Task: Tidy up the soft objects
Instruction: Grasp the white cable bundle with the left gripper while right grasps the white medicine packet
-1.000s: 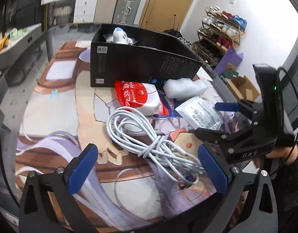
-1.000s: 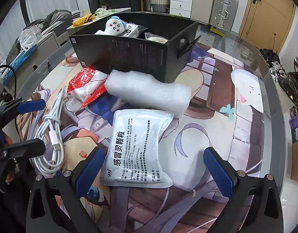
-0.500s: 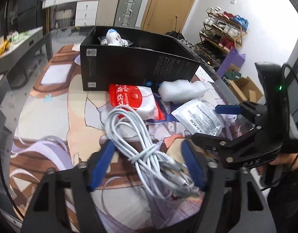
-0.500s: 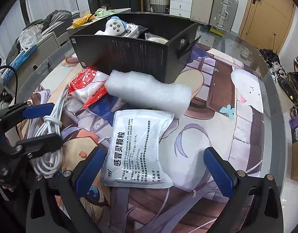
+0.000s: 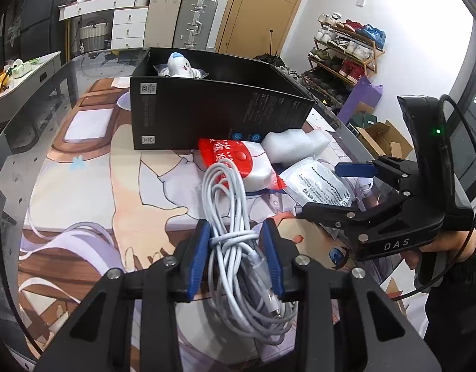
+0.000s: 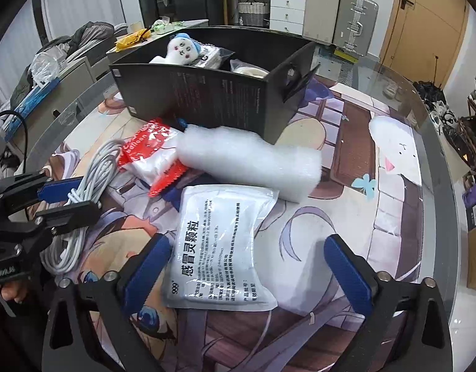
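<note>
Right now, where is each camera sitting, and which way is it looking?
Left wrist: sits on the left gripper, looking down along its jaws, shut on the cable, toward the box; the right gripper and a hand show at right.
Right wrist: sits on the right gripper, looking down over the packet; its jaws are open and have just been closing, and the left gripper shows at left.
Both see cable, packet, box.

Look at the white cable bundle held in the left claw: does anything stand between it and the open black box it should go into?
Yes. The red-and-white packet lies on the mat between the cable bundle gripped in the left claw and the black box. The box's near wall also has to be cleared.
</note>
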`<action>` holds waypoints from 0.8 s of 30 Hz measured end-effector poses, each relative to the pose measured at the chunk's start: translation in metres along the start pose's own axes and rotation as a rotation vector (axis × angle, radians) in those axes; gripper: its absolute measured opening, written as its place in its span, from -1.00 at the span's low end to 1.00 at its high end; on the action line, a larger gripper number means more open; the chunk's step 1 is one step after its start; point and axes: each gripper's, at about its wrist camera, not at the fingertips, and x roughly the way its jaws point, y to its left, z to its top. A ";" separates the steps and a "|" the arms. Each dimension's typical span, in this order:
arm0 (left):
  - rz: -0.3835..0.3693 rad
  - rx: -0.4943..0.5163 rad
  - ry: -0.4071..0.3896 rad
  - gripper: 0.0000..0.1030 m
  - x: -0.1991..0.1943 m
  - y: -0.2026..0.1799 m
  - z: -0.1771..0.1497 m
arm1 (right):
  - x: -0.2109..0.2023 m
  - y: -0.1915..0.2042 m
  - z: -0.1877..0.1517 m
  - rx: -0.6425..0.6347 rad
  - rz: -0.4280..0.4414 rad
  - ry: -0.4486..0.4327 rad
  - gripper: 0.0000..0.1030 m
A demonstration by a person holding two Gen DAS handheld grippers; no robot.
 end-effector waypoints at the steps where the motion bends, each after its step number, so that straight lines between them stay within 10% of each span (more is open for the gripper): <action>1: 0.002 0.001 -0.001 -0.39 0.000 0.001 0.000 | -0.001 0.001 0.000 -0.007 0.005 -0.001 0.67; 7: 0.018 -0.014 -0.017 -0.44 -0.004 0.007 0.000 | -0.009 0.007 -0.002 -0.048 0.037 -0.028 -0.13; 24: 0.027 -0.040 -0.091 -0.44 -0.021 0.019 0.005 | -0.047 0.016 0.003 -0.063 0.096 -0.140 -0.27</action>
